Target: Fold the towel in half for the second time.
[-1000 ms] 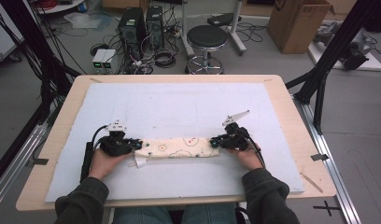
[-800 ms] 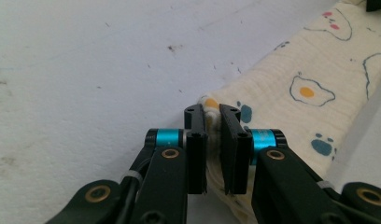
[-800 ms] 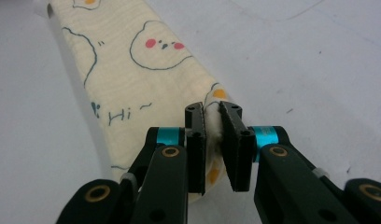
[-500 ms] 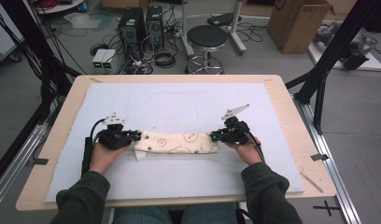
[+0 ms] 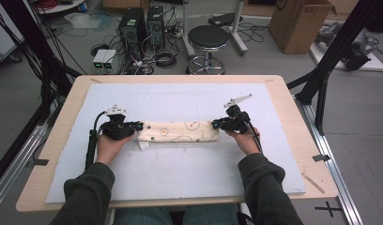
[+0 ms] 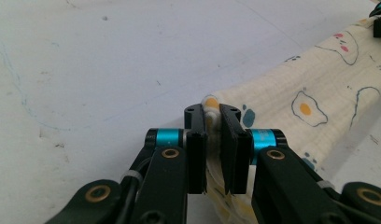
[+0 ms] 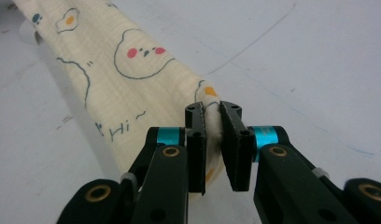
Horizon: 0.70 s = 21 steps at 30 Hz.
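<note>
Cloth (image 5: 177, 131) pinched at each end by both grippers' nearly closed fingers (image 6: 196, 140)

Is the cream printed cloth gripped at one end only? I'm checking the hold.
No: the left gripper and right gripper each clamp an end of the cream printed cloth.

A pale blue-white mat (image 5: 180, 173) covers most of the wooden table (image 5: 293, 98) in the middle of the frame, with faint pen marks on it. Beyond the table's far edge, at top centre, stands a round black stool (image 5: 208, 37) on a chrome base. To its left, two black computer towers (image 5: 142, 21) stand side by side amid a tangle of cables (image 5: 157, 58), with a small white box (image 5: 103, 58) just left of them. A cardboard box (image 5: 300, 23) stands open at upper right. Black frame struts (image 5: 340, 42) slant down the right edge.
</note>
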Motion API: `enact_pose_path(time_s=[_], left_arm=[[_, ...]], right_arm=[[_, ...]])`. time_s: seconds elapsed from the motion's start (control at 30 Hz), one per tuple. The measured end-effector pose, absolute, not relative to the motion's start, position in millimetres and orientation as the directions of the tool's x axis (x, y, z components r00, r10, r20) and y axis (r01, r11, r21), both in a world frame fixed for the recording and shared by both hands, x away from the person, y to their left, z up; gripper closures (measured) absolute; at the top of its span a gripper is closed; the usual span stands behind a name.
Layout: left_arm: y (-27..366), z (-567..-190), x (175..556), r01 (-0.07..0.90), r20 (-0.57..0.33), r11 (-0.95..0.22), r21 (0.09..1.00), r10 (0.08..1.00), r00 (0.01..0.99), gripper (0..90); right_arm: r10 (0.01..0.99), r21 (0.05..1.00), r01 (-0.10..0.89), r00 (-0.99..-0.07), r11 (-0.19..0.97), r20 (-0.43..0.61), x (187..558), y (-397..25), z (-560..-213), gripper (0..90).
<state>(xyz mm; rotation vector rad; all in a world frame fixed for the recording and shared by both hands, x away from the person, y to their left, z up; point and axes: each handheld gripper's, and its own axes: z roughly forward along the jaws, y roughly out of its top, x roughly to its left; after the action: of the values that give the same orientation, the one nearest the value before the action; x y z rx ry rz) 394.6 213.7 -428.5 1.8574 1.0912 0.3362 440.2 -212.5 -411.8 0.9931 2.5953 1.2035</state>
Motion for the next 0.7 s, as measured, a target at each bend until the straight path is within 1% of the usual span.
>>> enact_pose_path(time_s=[0.23,0.4,0.47,0.57,0.63,0.67,0.7], left_arm=[[208.1,-436.8,405.1,0.556,-0.201,-0.173,0.813,0.813,0.547,81.3],[203.3,-438.2,413.0,0.565,-0.193,-0.193,0.802,0.812,0.551,80.4],[203.7,-439.5,414.2,0.565,-0.193,-0.192,0.803,0.812,0.550,78.1],[206.9,-440.7,414.9,0.578,-0.199,-0.187,0.794,0.819,0.539,72.3],[208.8,-439.3,414.4,0.577,-0.213,-0.168,0.799,0.819,0.533,69.3],[209.8,-437.4,413.5,0.573,-0.206,-0.172,0.801,0.820,0.534,67.8],[210.5,-435.4,412.5,0.569,-0.207,-0.168,0.805,0.819,0.535,66.1]], right_arm=[[0.632,0.710,0.532,-0.758,0.461,0.158,451.9,-213.0,-417.4,80.9],[0.652,0.701,0.554,-0.740,0.449,0.167,457.3,-216.0,-423.9,80.8],[0.654,0.699,0.561,-0.736,0.444,0.176,458.3,-216.1,-425.6,80.2],[0.648,0.707,0.557,-0.739,0.435,0.183,459.0,-217.5,-425.9,78.8],[0.649,0.713,0.557,-0.737,0.426,0.189,458.8,-218.1,-425.4,75.5],[0.649,0.716,0.556,-0.737,0.422,0.189,458.8,-218.6,-425.3,73.4],[0.648,0.719,0.554,-0.738,0.421,0.190,458.6,-219.3,-425.0,70.0]])
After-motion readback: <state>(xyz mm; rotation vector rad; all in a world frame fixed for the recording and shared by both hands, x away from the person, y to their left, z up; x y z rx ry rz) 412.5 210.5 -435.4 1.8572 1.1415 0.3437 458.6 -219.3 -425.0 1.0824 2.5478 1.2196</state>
